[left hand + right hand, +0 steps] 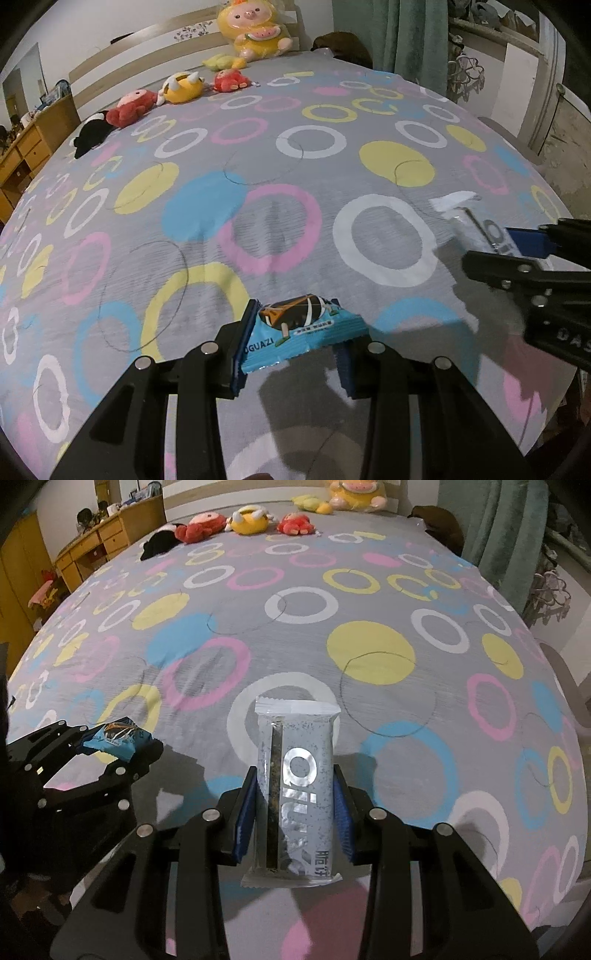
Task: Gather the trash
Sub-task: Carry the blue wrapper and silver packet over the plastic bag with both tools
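Through the left wrist camera we see our left gripper (pixel 293 341) with its jaws closed on a blue snack packet (pixel 299 332), held above the near edge of the bed (pixel 258 155). At the right edge our right gripper (pixel 517 254) carries a silver wrapper (pixel 476 225). Plush toys (pixel 183 86) line the bed's far edge.

Through the right wrist camera our right gripper (pixel 295 808) has its jaws clamped on the silver wrapper (pixel 295 786), upright between the blue pads (pixel 245 812), above the bed's near edge. The left gripper (pixel 118 746) holds the blue snack packet (pixel 118 740) toward the left.

glossy foil wrapper (pixel 295 790); matt cloth bedsheet (pixel 369 590).
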Motion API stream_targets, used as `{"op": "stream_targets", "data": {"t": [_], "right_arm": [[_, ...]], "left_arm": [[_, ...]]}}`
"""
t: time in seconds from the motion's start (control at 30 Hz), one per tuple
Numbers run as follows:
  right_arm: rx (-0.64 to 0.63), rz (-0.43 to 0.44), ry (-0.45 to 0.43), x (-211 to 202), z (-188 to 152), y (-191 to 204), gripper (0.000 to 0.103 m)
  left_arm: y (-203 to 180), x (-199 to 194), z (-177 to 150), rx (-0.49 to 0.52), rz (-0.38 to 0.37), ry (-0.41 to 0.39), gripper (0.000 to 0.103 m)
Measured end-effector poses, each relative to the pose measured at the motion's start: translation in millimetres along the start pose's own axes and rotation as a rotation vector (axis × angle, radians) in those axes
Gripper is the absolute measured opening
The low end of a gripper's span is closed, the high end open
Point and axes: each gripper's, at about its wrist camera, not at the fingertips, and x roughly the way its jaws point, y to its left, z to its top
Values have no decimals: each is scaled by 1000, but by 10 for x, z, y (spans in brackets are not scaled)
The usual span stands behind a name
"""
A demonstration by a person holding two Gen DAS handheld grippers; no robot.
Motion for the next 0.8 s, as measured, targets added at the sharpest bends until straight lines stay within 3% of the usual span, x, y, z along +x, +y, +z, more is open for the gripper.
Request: {"op": "stream_targets", "data": {"t": [0.2,0.8], "right_arm": [[25,5,-53,-373,-134,-38,37],[83,-15,-160,-1289,-723,-86,37]], "left_arm": [[-53,-211,-56,2,19,-26,37],[-340,-844,-311,38,-20,-72,37]]}}
